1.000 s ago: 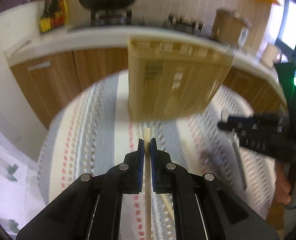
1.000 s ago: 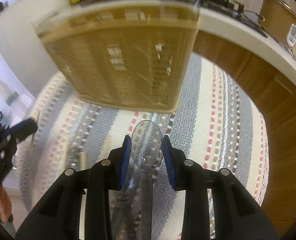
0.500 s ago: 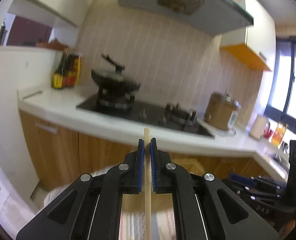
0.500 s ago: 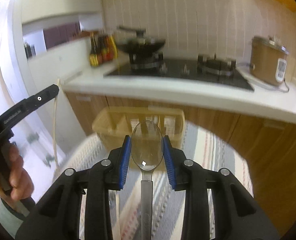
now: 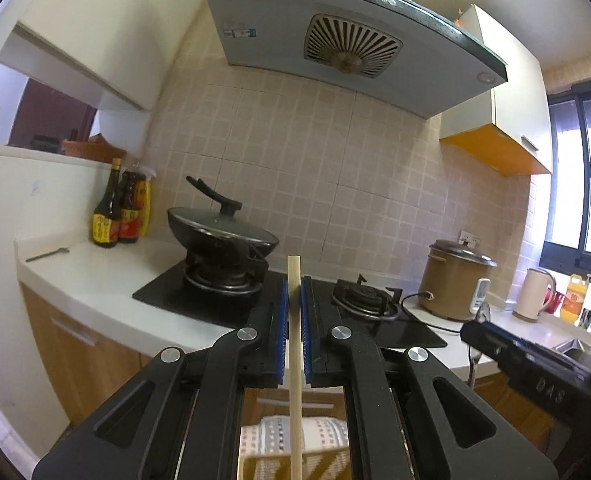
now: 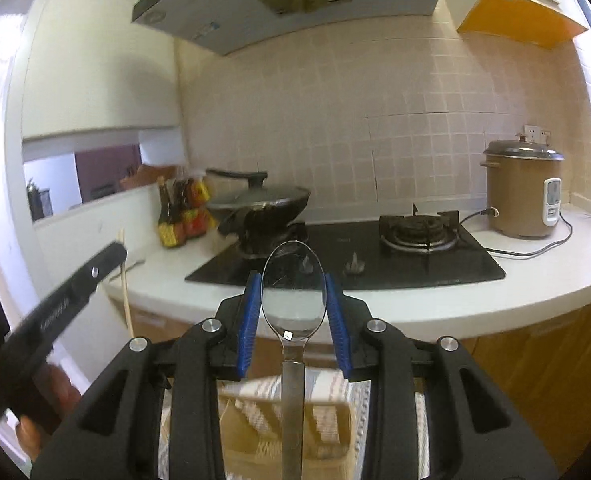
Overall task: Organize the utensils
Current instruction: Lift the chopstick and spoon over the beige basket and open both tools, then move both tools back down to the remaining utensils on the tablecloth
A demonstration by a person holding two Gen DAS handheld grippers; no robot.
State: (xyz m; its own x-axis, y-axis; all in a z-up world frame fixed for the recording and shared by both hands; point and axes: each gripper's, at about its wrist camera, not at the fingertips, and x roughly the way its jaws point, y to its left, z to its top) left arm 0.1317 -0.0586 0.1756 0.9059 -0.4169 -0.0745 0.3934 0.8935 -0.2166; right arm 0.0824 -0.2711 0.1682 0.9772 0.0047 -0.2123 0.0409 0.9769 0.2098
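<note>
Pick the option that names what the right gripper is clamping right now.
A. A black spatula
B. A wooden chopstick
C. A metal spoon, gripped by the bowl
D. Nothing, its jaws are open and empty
C: in the right wrist view the right gripper has its blue pads closed on the bowl of the metal spoon, the handle running back toward the camera.

Open air ahead of both grippers. Wok (image 5: 221, 228) and bottles (image 5: 119, 212) crowd counter's left; rice cooker (image 6: 521, 192) blocks right; basket (image 6: 291, 432) sits below.

Both grippers tilted up from the basket (image 6: 291, 420) toward the stove (image 5: 295, 308).
</note>
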